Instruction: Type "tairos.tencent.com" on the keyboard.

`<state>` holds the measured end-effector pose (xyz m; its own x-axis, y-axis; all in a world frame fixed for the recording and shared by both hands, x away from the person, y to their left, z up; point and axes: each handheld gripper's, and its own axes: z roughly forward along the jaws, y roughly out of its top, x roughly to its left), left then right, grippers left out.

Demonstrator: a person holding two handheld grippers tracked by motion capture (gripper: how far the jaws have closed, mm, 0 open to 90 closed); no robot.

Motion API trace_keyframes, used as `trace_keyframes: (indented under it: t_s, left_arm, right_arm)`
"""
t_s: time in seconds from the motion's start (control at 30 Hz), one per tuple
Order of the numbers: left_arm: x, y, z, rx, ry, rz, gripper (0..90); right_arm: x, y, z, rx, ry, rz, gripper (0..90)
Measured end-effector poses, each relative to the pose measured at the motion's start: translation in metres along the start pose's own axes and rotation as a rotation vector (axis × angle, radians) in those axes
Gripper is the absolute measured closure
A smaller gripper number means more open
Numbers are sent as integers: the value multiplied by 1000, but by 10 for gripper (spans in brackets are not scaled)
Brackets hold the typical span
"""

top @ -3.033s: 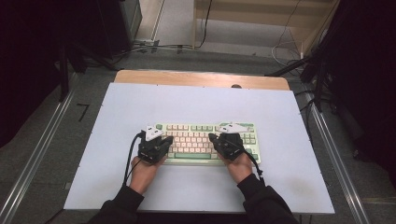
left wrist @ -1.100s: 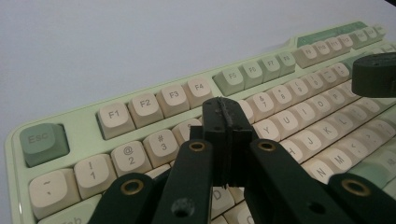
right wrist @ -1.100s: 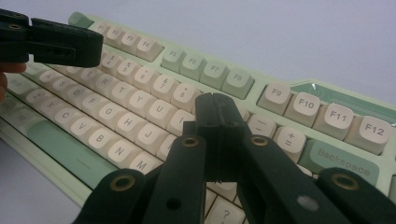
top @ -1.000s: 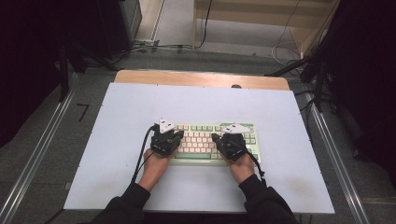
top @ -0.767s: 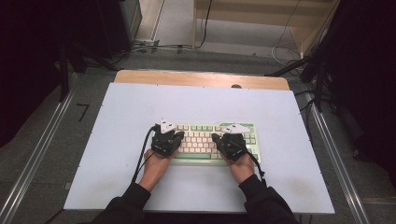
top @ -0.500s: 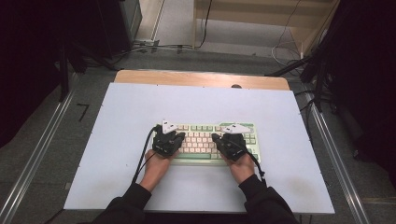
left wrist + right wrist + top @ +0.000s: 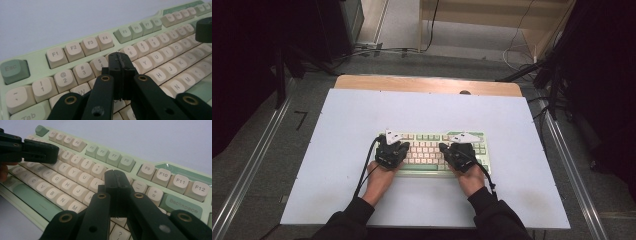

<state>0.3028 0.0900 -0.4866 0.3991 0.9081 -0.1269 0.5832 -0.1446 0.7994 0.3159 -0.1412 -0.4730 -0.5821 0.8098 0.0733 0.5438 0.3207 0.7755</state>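
The left gripper (image 7: 120, 65) has its black jaws pressed together, nothing between them, their tips over the keyboard (image 7: 75, 53) near the 5 and 6 keys. Cream keys fill the rows, with a green Esc key (image 7: 14, 70) at far left. The pale counter (image 7: 62, 20) lies beyond. Another black gripper tip (image 7: 203, 29) juts in at the right edge.

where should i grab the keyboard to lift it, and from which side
Take the keyboard by its two short ends, one hand-held gripper coming in from each side. It lies flat and long across the white table, and its pale green frame is low, so jaws opened over an end edge would fit; the keyed top offers no firm hold.
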Motion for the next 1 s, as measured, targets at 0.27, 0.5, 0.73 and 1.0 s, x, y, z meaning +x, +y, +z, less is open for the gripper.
trace_keyframes:
  t_s: [0.27,0.5,0.73,1.0]
  left_arm:
    - [4,0,-15,-39,-13,-22,900]
    - [10,-2,-28,-53,-25,-44,900]
    - [11,-4,-34,-55,-33,-42,900]
    - [17,-6,-37,-58,-19,-46,900]
  right_arm:
    - [0,0,1,0,0,2,875]
    - [1,0,1,-3,0,-8,876]
    - [2,0,2,0,-2,-9,876]
    - [3,-1,3,0,-2,-13,876]
